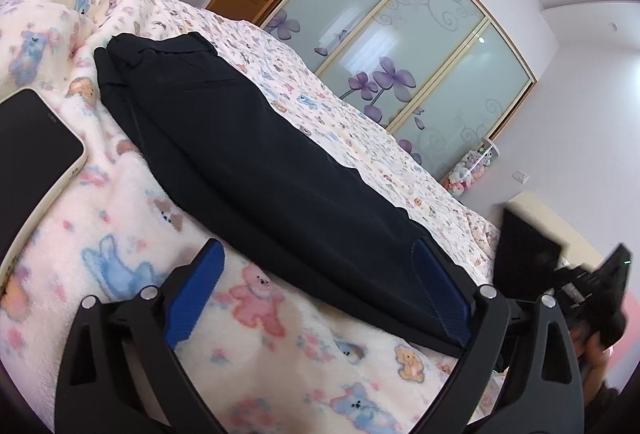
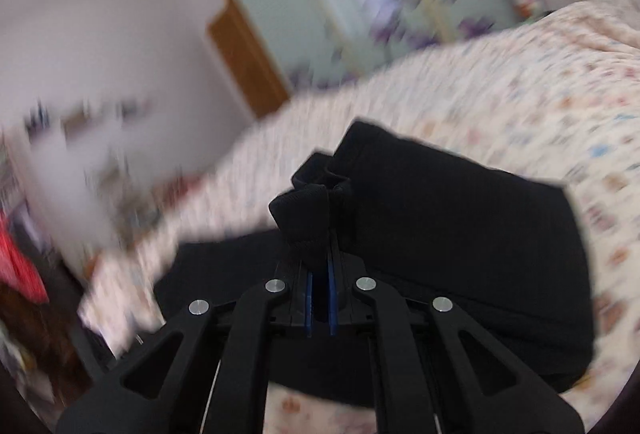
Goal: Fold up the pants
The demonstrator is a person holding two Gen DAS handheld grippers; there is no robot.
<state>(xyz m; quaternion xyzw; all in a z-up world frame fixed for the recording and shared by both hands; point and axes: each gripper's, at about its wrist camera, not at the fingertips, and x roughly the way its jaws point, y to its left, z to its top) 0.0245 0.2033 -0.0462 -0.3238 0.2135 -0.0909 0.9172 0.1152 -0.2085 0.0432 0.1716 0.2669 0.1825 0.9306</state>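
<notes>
Bed point(image 1: 120, 202) under a teddy-print blanket carries the black pants point(image 1: 256, 162), lying from 10 to 4 o'clock. Left tongs point(image 1: 320, 286) stand wide, one pad over the hem. Right tongs point(image 2: 320, 262) pinch a bunched fabric fold.

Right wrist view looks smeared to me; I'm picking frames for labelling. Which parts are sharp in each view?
Right wrist view: room and bed streaked with motion blur, only the right gripper and the pinched pants stay crisp. Left wrist view: sharp throughout, fisheye bending the wardrobe, soft window glare on its glass.
</notes>
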